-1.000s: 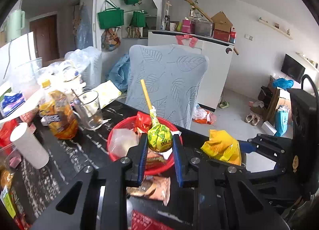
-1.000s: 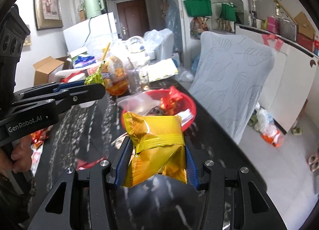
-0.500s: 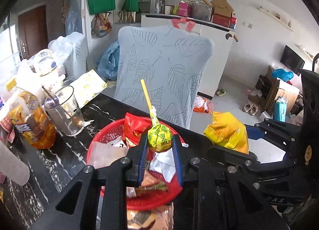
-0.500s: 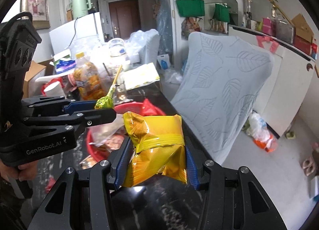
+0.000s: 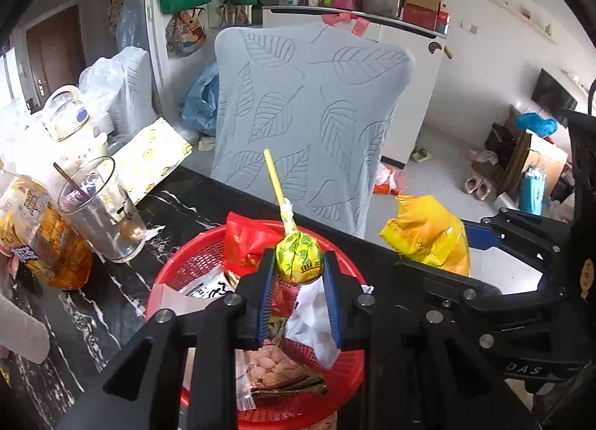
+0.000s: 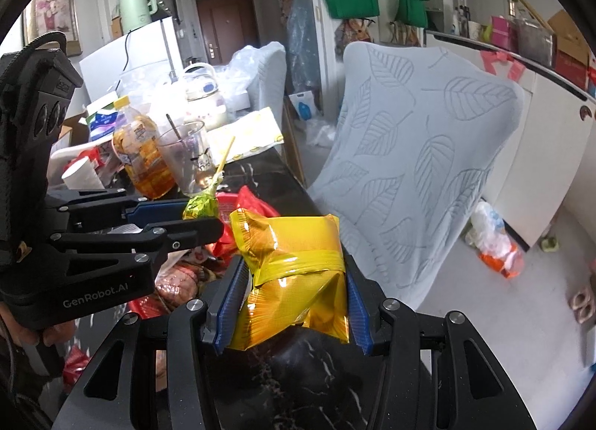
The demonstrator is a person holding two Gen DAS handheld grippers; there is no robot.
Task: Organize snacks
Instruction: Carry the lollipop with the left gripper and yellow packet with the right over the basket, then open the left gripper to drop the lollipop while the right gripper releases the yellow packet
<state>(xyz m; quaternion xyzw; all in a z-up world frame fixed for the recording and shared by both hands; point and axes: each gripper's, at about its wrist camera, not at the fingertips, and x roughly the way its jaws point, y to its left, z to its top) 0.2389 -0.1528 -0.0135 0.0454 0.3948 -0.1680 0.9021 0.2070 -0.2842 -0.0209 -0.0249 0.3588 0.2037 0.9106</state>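
Over the red basket, both claws grip snacks near the table edge.

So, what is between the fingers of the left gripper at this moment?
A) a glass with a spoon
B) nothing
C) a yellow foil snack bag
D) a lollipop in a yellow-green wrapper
D: in the left wrist view the left gripper is closed on the lollipop, its stick pointing up, above the red basket.

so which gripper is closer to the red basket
Left. The left gripper holds the lollipop right over the red basket; the right gripper, holding the yellow packet, sits beside it.
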